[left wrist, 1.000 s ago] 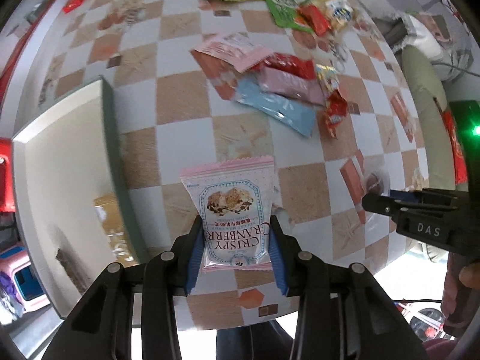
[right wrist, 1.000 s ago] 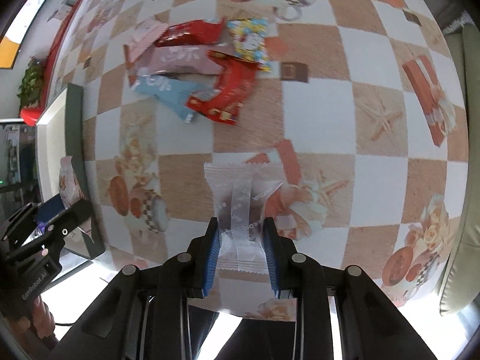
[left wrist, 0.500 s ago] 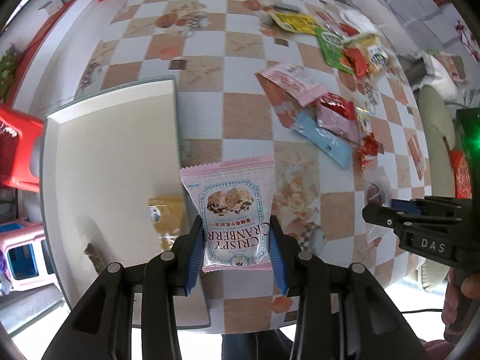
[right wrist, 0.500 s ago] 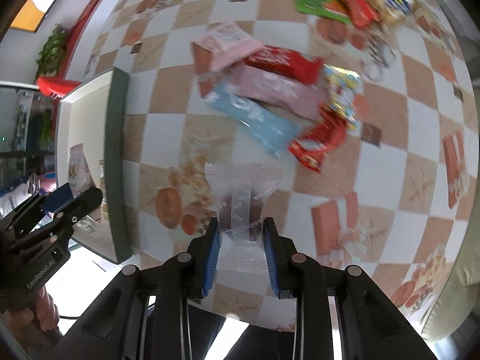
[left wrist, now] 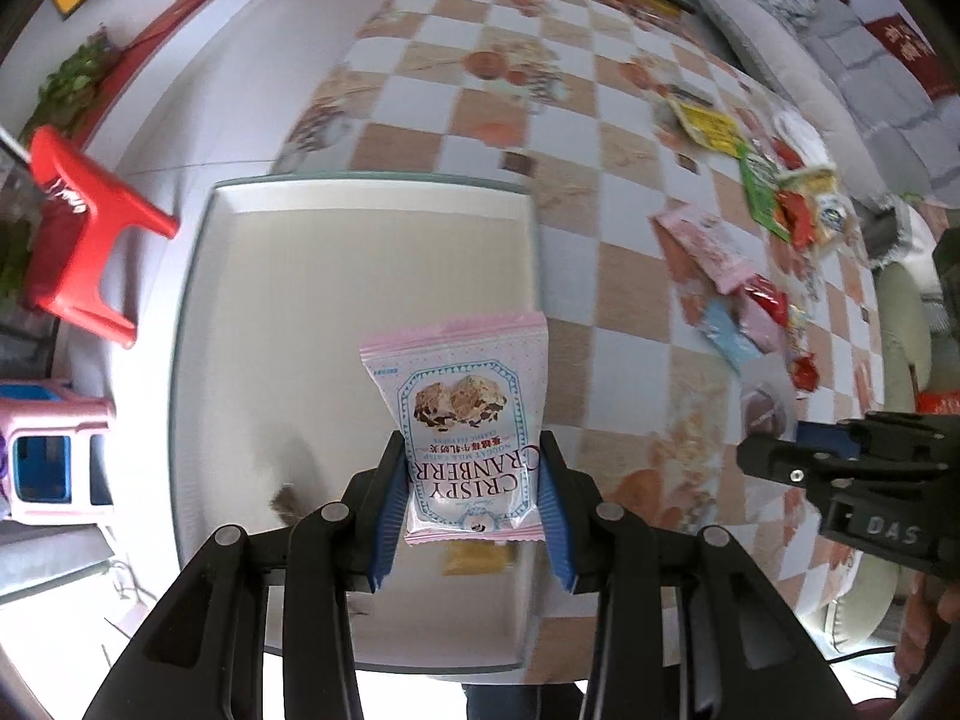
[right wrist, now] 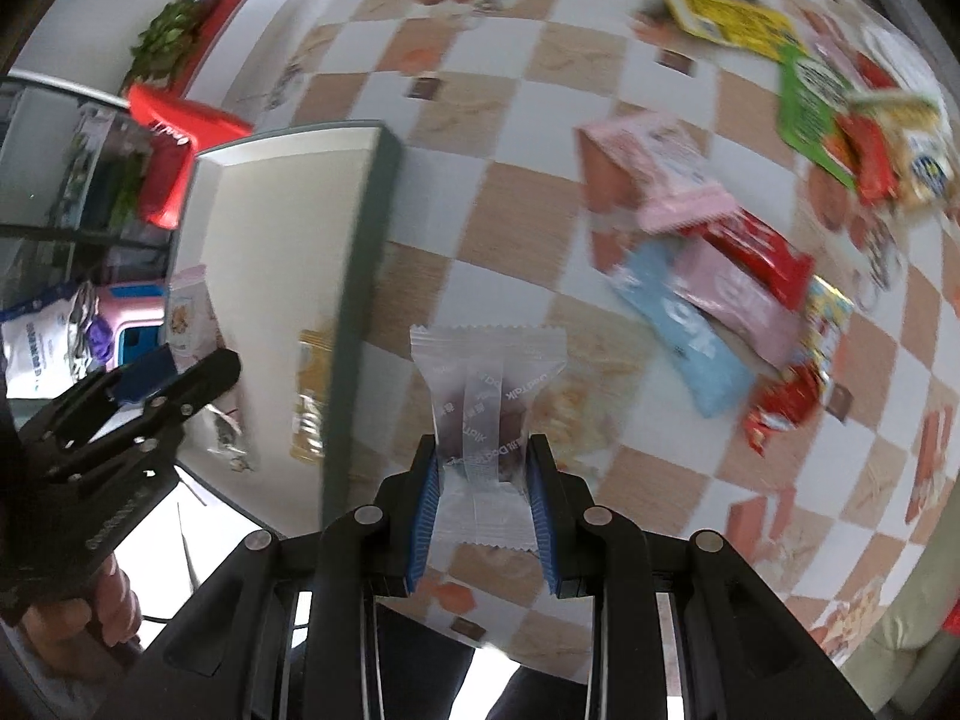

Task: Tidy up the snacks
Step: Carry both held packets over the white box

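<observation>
**Snack sorting: items in view**

Checkered table [left wrist: 624, 276]; pale tray [left wrist: 360, 204] at its edge, holding a yellow packet [right wrist: 312, 384]; loose snack pile [right wrist: 720, 294] well apart from tray; left gripper [left wrist: 471, 498] clamped on pink cranberry packet [left wrist: 465, 414], above tray; right gripper [right wrist: 483, 480] clamped on clear wrapped sweet [right wrist: 486, 396], above table just beside tray.

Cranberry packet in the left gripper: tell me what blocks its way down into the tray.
Nothing visible does. The left gripper holds the cranberry packet above the tray, whose floor is mostly bare; only a small yellow packet lies near its edge.
</observation>
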